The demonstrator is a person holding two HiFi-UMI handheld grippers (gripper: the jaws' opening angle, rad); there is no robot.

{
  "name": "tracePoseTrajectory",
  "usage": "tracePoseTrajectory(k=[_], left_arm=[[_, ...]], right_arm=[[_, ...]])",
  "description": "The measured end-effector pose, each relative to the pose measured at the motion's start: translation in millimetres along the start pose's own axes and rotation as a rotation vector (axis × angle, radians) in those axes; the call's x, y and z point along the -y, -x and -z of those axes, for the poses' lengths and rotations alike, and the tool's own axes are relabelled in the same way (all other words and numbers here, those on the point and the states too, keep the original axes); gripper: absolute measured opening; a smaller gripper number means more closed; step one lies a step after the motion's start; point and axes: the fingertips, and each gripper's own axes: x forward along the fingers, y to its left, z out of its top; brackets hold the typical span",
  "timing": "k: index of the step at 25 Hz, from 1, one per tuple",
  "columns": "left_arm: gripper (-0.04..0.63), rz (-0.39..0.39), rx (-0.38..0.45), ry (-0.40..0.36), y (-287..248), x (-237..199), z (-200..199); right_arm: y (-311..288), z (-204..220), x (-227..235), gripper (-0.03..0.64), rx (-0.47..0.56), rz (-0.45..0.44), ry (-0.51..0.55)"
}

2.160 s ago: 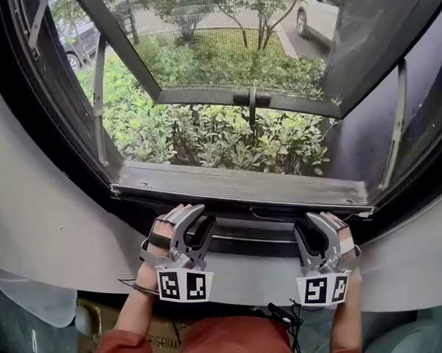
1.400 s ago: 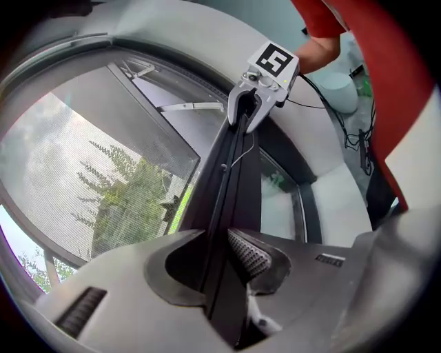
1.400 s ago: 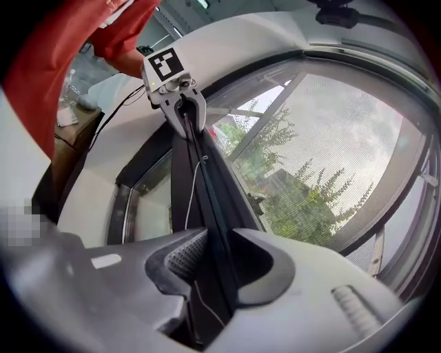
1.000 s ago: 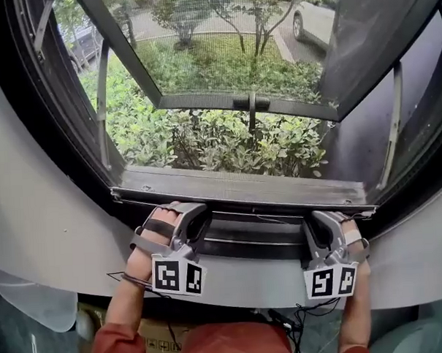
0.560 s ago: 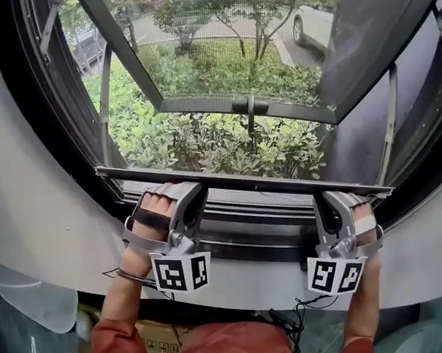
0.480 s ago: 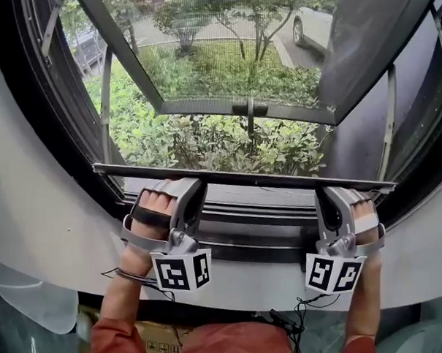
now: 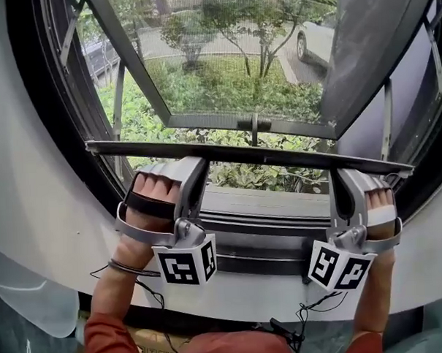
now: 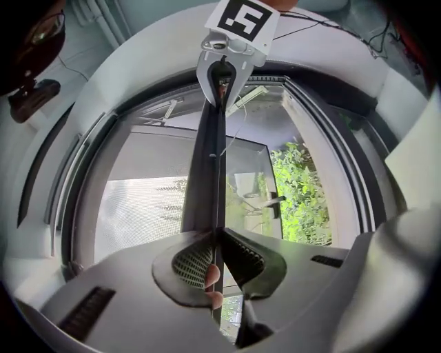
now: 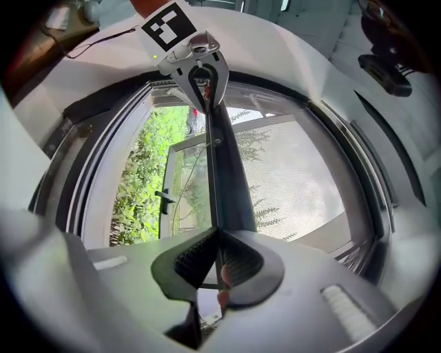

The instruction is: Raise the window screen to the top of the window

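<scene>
Pinching screen bar point(image 7: 256, 154) | gripper views: jaws just closing | head view: car point(image 7: 314, 41)

Outside, I look down on a bed of green bushes point(image 7: 142, 124), the nearest thing out there. Beyond them lies a lawn point(image 7: 224, 84) with a small tree point(image 7: 191, 31) at its far edge, next to a paved road point(image 7: 153, 43). A white car point(image 7: 314, 38) stands at the upper right and a dark car point(image 7: 99, 57) at the upper left. Indoors, low down, I see a cardboard box point(image 7: 151, 342), with a black cable point(image 7: 304, 316) to its right.
</scene>
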Motion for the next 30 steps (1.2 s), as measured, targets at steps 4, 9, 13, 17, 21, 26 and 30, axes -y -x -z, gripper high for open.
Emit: tracePoseTrajectory(k=[4, 9, 13, 17, 21, 26, 30], left_arm=[[0.044, -0.065, 0.004, -0.005, 0.7, -13.0, -2.0], [0.044, -0.116, 0.0, -0.039, -3.4, -40.6, -2.9], [0.044, -0.168, -0.007, -0.043, -19.0, -87.1, -0.7], [0.046, -0.201, -0.015, -0.043, -20.6, -100.9, -3.8], [0.048, -0.216, -0.023, -0.057, -28.3, -139.9, -7.6], [0.048, -0.279, -0.029, -0.073, -37.9, -180.4, -6.3], [0.048, -0.323, -0.039, -0.069, -38.0, -186.9, -1.6]], right_arm=[[1.0, -0.9, 13.4, 0.037, -0.009, 0.065, 0.036], [-3.2, -3.4, 40.2, 0.035, -0.018, 0.126, 0.067], [-18.2, -8.4, 87.3, 0.035, -0.024, 0.183, 0.099], [-18.9, -7.4, 100.8, 0.035, -0.029, 0.221, 0.128], [-24.2, -8.3, 139.7, 0.035, -0.035, 0.26, 0.154], [-34.6, -13.5, 177.7, 0.035, -0.025, 0.326, 0.15], [-36.7, -19.0, 186.4, 0.034, -0.025, 0.385, 0.175]])
